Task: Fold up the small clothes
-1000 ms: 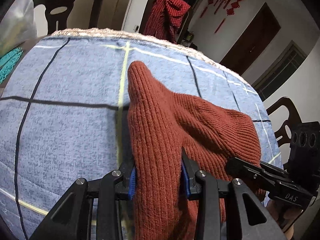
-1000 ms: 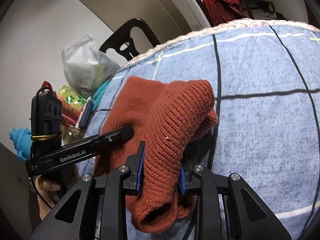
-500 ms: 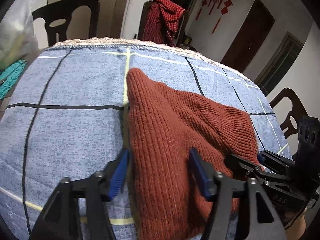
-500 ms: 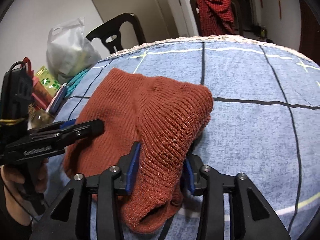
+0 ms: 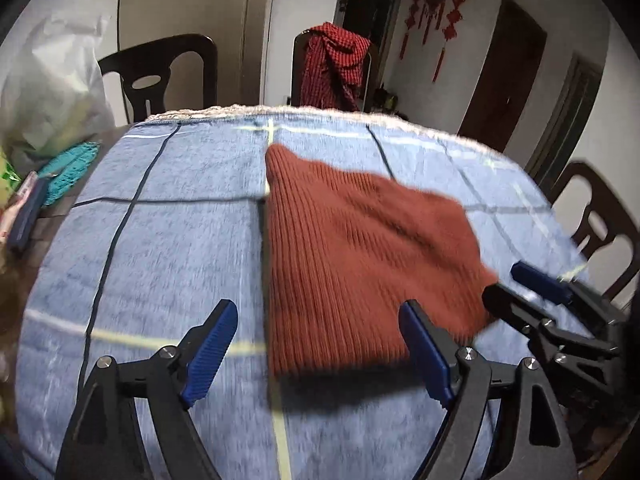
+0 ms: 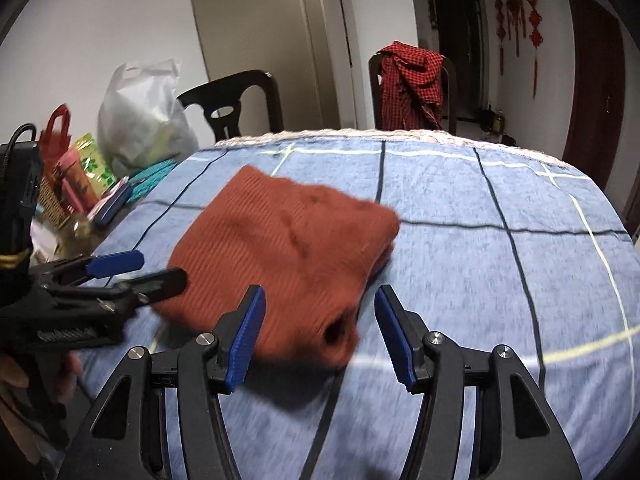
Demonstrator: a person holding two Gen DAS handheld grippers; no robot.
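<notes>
With both pairs of tongs spread wide and nothing between their blue pads, the left tongs (image 5: pixel 320 354) and the right tongs (image 6: pixel 318 334) have just been opening and now sit just short of the rust-red ribbed knit garment's (image 5: pixel 360 264) near edge, apart from it. It lies doubled over in a compact bundle on the blue checked cloth covering the bench (image 6: pixel 500 280). This fold looks laid down; whether another fold or a tidying press remains, I cannot tell.
</notes>
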